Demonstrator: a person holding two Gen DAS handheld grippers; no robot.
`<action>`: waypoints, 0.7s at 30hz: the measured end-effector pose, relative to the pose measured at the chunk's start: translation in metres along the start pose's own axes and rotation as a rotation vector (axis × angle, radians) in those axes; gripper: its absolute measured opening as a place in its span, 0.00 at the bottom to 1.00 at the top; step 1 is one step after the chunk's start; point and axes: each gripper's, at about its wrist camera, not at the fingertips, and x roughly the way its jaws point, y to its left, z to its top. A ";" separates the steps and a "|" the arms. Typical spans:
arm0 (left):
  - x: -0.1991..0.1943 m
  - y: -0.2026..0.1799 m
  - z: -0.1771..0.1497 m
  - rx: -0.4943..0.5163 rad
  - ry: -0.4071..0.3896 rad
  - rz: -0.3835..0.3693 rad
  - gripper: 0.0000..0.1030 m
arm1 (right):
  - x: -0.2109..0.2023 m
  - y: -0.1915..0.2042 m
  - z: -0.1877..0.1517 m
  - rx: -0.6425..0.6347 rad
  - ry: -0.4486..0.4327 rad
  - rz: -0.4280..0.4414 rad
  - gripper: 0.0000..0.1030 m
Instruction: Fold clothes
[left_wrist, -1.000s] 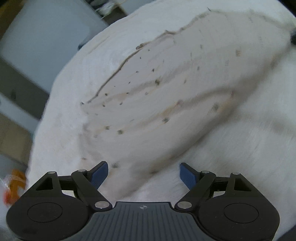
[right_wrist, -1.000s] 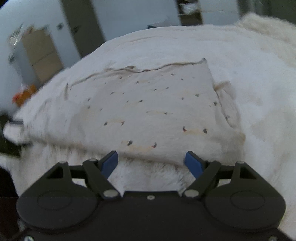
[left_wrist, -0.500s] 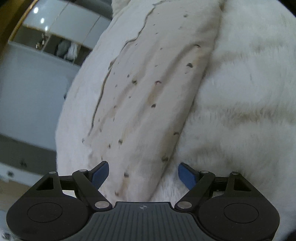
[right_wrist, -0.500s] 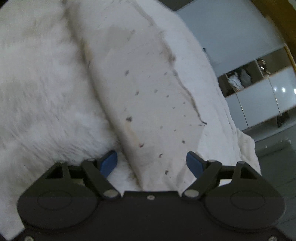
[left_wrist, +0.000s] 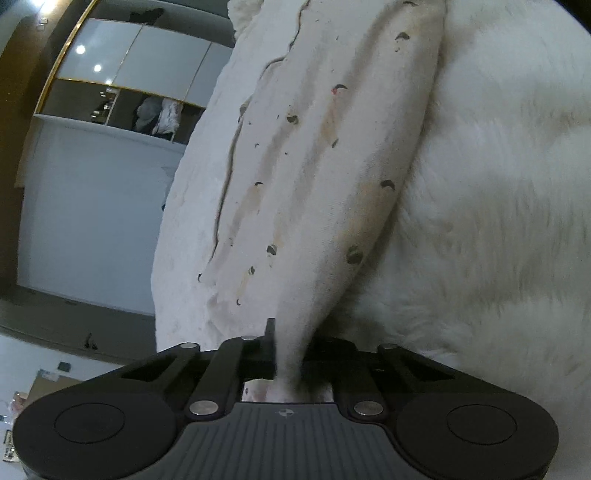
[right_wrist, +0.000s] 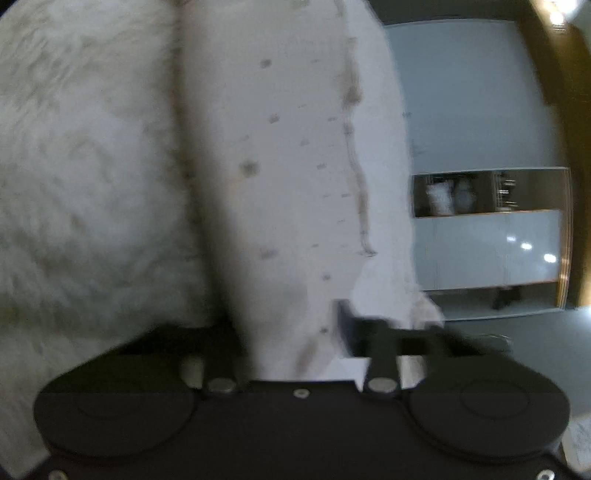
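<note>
A cream garment with small dark prints (left_wrist: 317, 177) lies folded in a long strip on a white fluffy blanket (left_wrist: 498, 221). My left gripper (left_wrist: 290, 343) is shut on the near end of the garment, which bunches between the jaws. In the right wrist view, which is blurred, the same garment (right_wrist: 280, 177) runs away from me, and my right gripper (right_wrist: 295, 343) is shut on its near end. The fingertips of both grippers are hidden by cloth.
The blanket (right_wrist: 85, 184) covers a bed. Past the bed's edge stand a pale wall and a wardrobe with glossy doors (left_wrist: 140, 55), also in the right wrist view (right_wrist: 491, 243). Small items lie on the floor at lower left (left_wrist: 48, 376).
Both grippers were open over the garment's ends; both have now closed on the cloth. The views have tilted further sideways and moved in closer to the garment.
</note>
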 end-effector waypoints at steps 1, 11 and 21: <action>-0.002 0.004 0.000 -0.005 -0.005 -0.003 0.06 | -0.002 -0.006 -0.001 0.004 -0.009 0.006 0.03; -0.107 0.162 0.014 -0.078 -0.118 -0.085 0.06 | -0.110 -0.150 -0.032 -0.017 -0.187 0.068 0.03; -0.227 0.334 0.035 -0.262 -0.170 -0.521 0.06 | -0.219 -0.351 -0.073 0.109 -0.285 0.587 0.04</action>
